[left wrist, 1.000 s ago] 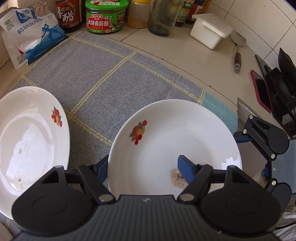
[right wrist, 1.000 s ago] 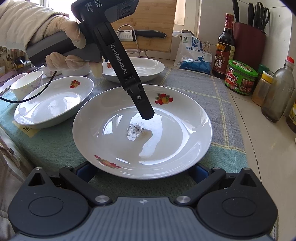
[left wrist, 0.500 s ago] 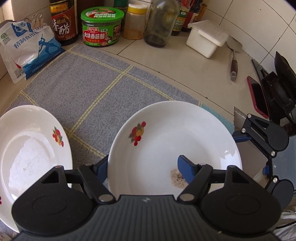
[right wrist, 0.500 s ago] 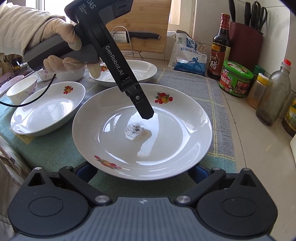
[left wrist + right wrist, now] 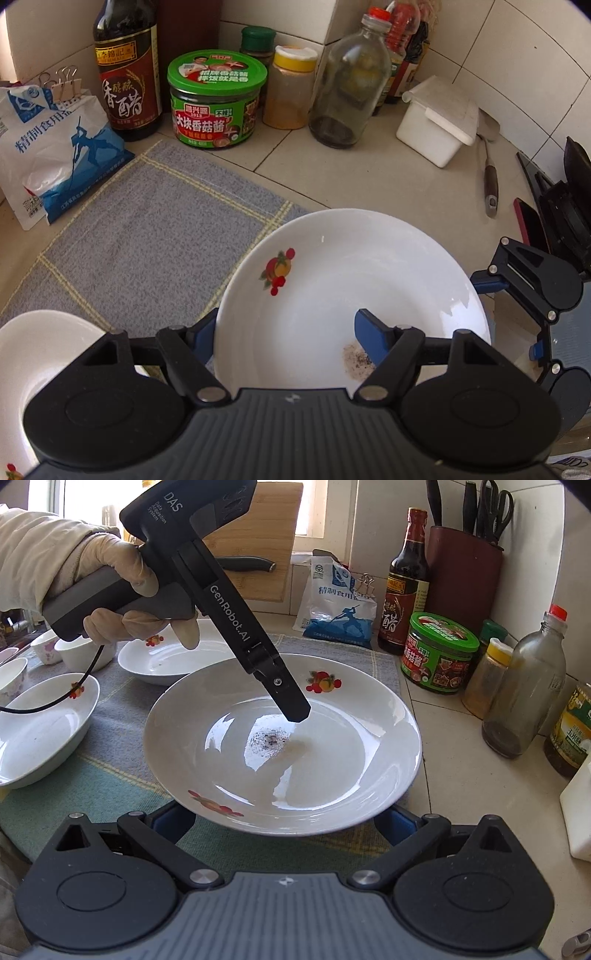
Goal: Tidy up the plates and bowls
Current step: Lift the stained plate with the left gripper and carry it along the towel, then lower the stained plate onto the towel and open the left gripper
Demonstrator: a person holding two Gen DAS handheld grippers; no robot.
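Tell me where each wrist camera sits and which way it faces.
Left wrist: on the left gripper, looking steeply down at the plate it pinches, green jar beyond; the right gripper shows at right.
Right wrist: on the right gripper, looking across that plate toward other dishes; a gloved hand holding the left gripper shows.
Shared: plate, green jar, vinegar bottle.

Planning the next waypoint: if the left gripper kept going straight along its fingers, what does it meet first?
The left gripper is already clamped on the white plate. Beyond its far rim the line probably meets bare counter, then the glass bottle; depth is unclear.
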